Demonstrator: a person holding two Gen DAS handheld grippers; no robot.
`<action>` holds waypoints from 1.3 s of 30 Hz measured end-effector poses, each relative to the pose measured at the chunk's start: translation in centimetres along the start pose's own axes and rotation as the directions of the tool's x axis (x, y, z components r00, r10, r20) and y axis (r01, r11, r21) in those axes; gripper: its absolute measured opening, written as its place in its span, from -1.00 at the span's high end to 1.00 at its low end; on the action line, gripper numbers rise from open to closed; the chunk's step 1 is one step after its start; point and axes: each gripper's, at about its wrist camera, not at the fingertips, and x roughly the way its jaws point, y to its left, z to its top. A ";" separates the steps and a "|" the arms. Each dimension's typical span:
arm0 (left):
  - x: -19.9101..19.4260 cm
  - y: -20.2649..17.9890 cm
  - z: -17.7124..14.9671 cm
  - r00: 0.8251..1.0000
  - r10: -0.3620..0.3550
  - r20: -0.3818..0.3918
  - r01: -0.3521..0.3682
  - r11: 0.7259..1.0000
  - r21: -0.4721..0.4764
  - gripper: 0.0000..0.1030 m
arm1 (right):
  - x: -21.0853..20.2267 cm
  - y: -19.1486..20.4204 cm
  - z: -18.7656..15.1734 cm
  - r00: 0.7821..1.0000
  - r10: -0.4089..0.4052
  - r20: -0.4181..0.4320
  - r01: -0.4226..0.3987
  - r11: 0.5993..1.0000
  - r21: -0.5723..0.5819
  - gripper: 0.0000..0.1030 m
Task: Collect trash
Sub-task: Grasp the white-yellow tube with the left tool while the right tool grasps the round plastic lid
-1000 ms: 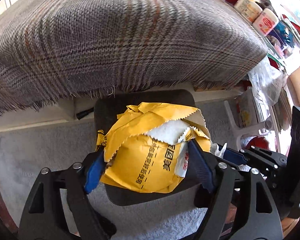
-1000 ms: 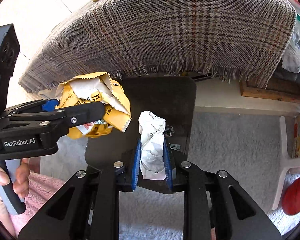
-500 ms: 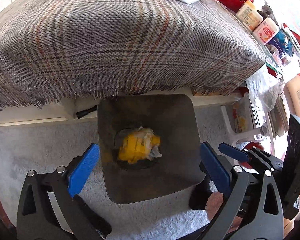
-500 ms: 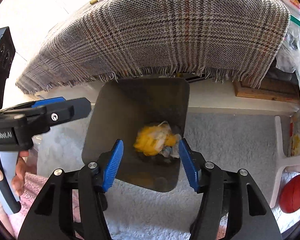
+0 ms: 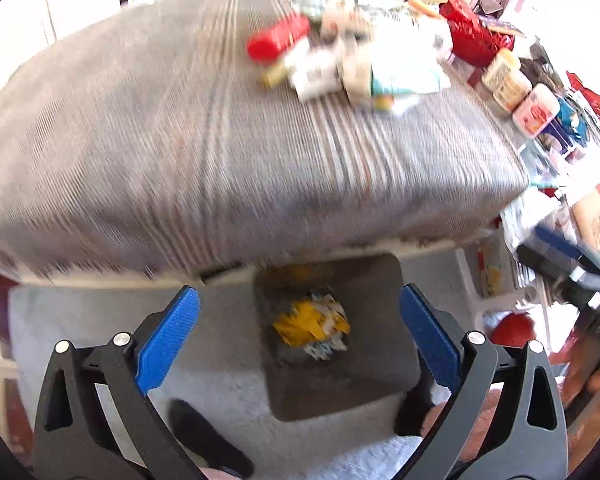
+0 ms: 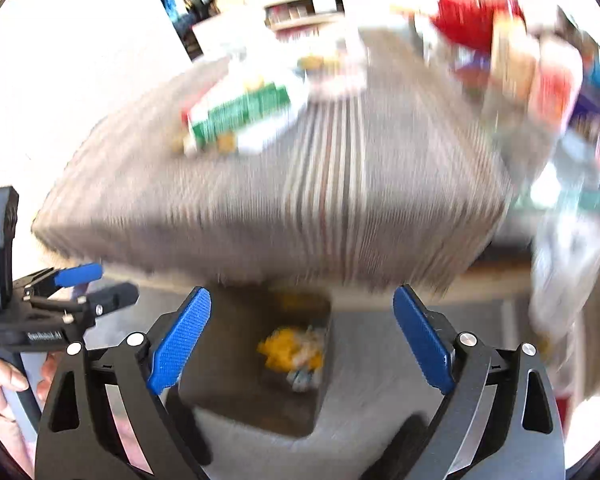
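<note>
- The left gripper (image 5: 298,322), black-framed with blue ribbed pads, stands wide apart with nothing between its fingers. A second ago it was clamped on the crumpled yellow paper wrapper (image 5: 310,322); that wrapper now lies at the bottom of the dark square-mouthed bin (image 5: 360,384) on the pale carpet.
- Straight below both tools, the bin holds two pieces: the yellow wrapper and, touching it, a small scrunched white paper (image 6: 306,374).
- The right gripper (image 6: 302,340), of the same build, had been pinching that white paper; its jaws are opening now, and nothing sits between the pads.
- Both drops look finished, so I judge this pair of items collected.
- Both views have swung up from the bin to the grey plaid-covered table (image 5: 180,140) above it. Its far side carries a blurred heap of packets and boxes (image 5: 340,60), including a green-and-white carton (image 6: 240,116); these are probably the next candidates, though which are trash I cannot tell.
</note>
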 end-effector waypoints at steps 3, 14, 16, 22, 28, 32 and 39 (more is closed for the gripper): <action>-1.1 1.1 2.9 0.998 0.045 0.033 -0.045 0.999 0.004 -0.84 | -1.2 0.0 3.7 0.999 -0.022 0.045 0.024 0.999 -0.028 -0.86; -1.5 4.1 13.0 0.988 0.093 0.121 -0.090 0.996 -0.031 -0.83 | -0.1 -2.0 14.3 0.993 -0.071 0.095 0.071 0.997 -0.002 -0.93; -0.4 3.9 14.0 0.990 0.095 0.103 -0.093 0.995 -0.020 -0.66 | 1.1 -2.6 15.3 0.993 -0.086 0.082 0.086 0.996 0.008 -0.93; 4.0 3.2 16.0 1.000 0.020 0.003 -0.020 1.000 0.000 0.24 | 4.9 -4.6 16.7 0.997 -0.072 0.034 0.069 0.994 0.089 -0.78; 6.4 1.6 17.2 0.999 0.033 -0.011 -0.032 0.997 0.071 0.28 | 7.1 -5.4 17.3 0.999 -0.036 0.003 0.035 0.991 0.127 -0.55; 7.6 1.3 17.5 0.999 0.033 -0.033 -0.030 0.995 0.095 0.32 | 8.3 -5.6 17.6 1.000 -0.008 -0.020 0.010 0.991 0.135 -0.39; 8.8 0.5 17.9 0.998 0.048 -0.040 -0.043 0.993 0.107 0.43 | 10.3 -6.2 17.7 0.999 -0.004 -0.051 0.012 0.987 0.158 -0.32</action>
